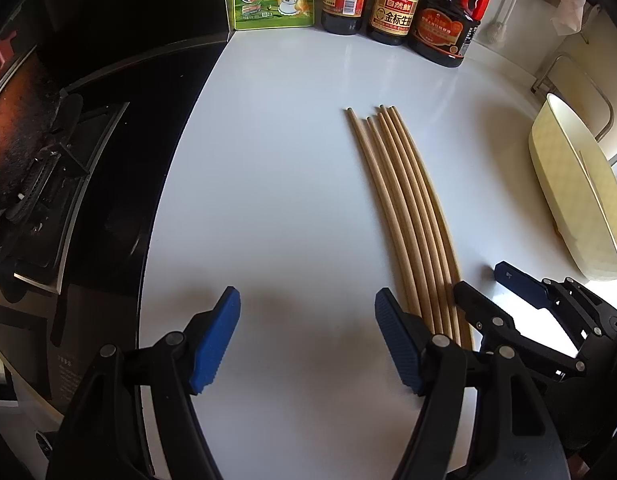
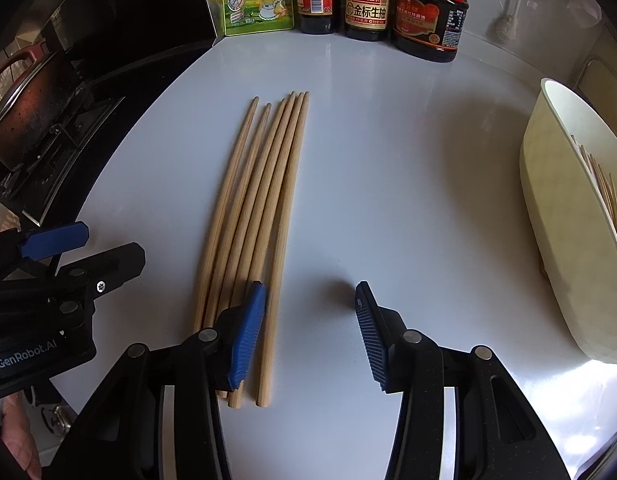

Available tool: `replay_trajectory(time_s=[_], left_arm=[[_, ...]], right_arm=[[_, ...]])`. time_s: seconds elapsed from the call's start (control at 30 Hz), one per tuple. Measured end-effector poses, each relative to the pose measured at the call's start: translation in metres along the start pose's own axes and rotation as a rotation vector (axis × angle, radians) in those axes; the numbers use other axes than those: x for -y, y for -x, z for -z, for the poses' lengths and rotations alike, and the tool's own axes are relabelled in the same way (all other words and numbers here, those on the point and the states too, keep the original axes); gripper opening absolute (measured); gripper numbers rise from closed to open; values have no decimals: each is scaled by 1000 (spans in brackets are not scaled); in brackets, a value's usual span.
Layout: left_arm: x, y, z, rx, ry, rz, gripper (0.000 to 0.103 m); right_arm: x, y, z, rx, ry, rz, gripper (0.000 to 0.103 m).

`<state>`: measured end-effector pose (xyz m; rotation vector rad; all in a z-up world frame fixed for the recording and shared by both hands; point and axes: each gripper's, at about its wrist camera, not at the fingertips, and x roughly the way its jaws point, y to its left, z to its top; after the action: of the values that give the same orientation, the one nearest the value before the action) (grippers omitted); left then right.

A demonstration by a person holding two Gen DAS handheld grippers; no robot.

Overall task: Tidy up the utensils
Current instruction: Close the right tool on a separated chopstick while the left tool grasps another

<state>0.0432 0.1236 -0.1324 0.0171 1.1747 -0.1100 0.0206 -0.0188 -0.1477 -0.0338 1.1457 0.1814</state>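
While both grippers hover over the white counter (image 2: 388,152) with nothing between their pads, 5 wooden chopsticks (image 2: 260,200) lie side by side on it. The left gripper (image 1: 306,340) stands spread just left of them; the right gripper (image 2: 310,336) gapes too, its left pad over the bundle. A cream holder (image 2: 556,216) sits at right.

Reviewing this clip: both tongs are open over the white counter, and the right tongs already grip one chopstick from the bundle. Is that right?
Not quite. The right tongs grip nothing: in the right wrist view only bare counter lies between the pads, and the chopsticks lie flat with the left pad over them. The rest holds: the left tongs are also open over the white counter.
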Motion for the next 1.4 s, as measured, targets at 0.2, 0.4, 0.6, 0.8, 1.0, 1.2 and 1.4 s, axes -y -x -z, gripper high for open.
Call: replay_trajectory(time_s=[0.2, 0.4, 0.6, 0.8, 1.0, 1.2, 1.4], left_arm=[[7, -4, -4, 3, 2, 4, 69], [15, -8, -9, 10, -4, 14, 69], [25, -15, -13, 12, -13, 24, 69], [33, -19, -16, 12, -17, 30, 69], [36, -26, -18, 4, -21, 10, 69], [33, -30, -16, 0, -12, -10, 72], [32, -31, -13, -1, -16, -38, 73]], right_arm=[[-4, -1, 0, 20, 45, 10, 17], [7, 1, 3, 19, 28, 4, 6], [29, 8, 18, 6, -24, 24, 6], [48, 14, 33, -4, -57, 45, 6], [55, 17, 33, 5, -93, 24, 30], [54, 23, 23, 34, -81, 42, 33], [55, 19, 15, 14, -74, 69, 33]])
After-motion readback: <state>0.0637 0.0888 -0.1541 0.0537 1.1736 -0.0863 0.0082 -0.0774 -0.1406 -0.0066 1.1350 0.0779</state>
